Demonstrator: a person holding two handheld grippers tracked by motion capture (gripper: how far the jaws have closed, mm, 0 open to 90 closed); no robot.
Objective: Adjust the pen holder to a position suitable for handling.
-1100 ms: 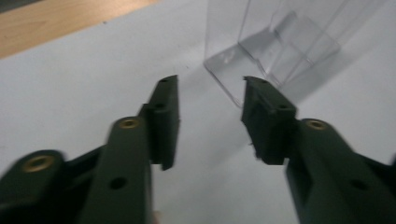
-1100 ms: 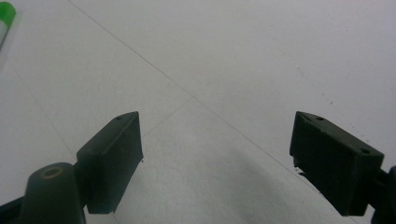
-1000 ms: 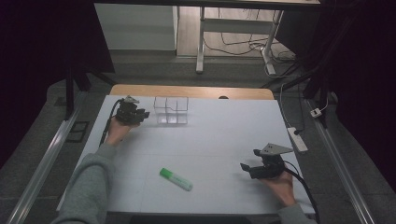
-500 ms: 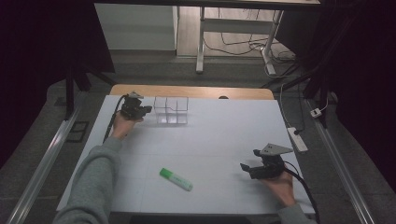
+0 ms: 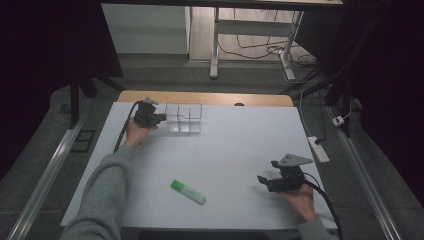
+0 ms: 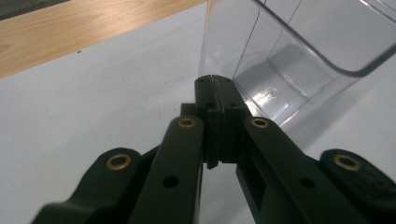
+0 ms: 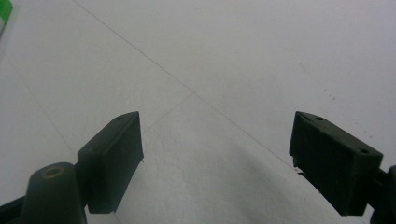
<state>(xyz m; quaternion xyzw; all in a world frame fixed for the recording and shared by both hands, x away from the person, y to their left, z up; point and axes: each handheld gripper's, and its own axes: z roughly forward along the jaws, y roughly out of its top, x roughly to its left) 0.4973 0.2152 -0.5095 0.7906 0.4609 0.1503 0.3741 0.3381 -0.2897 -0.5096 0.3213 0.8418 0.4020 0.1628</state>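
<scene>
A clear plastic container [image 5: 184, 119] with dividers stands at the far middle of the white table [image 5: 240, 145]. My left gripper [image 5: 160, 118] is at its left side, jaws pressed together. In the left gripper view the left gripper [image 6: 213, 80] touches the container's [image 6: 299, 60] near corner; I cannot tell whether the thin wall is pinched. A green highlighter [image 5: 188, 192] lies near the front edge, apart from both grippers. My right gripper [image 5: 264, 181] rests low at the front right, and in its own view the right gripper [image 7: 215, 163] stands wide open over bare table, with a green sliver of the highlighter [image 7: 3, 14] at the top left.
A strip of bare wood [image 5: 210, 98] runs along the table's far edge behind the container. A power strip [image 5: 319, 149] and cables lie on the floor to the right. A metal rail [image 5: 50, 170] runs along the left side.
My left hand has shifted a little to the right, bringing its gripper up against the container's left side. The right hand and the highlighter have stayed where they were.
</scene>
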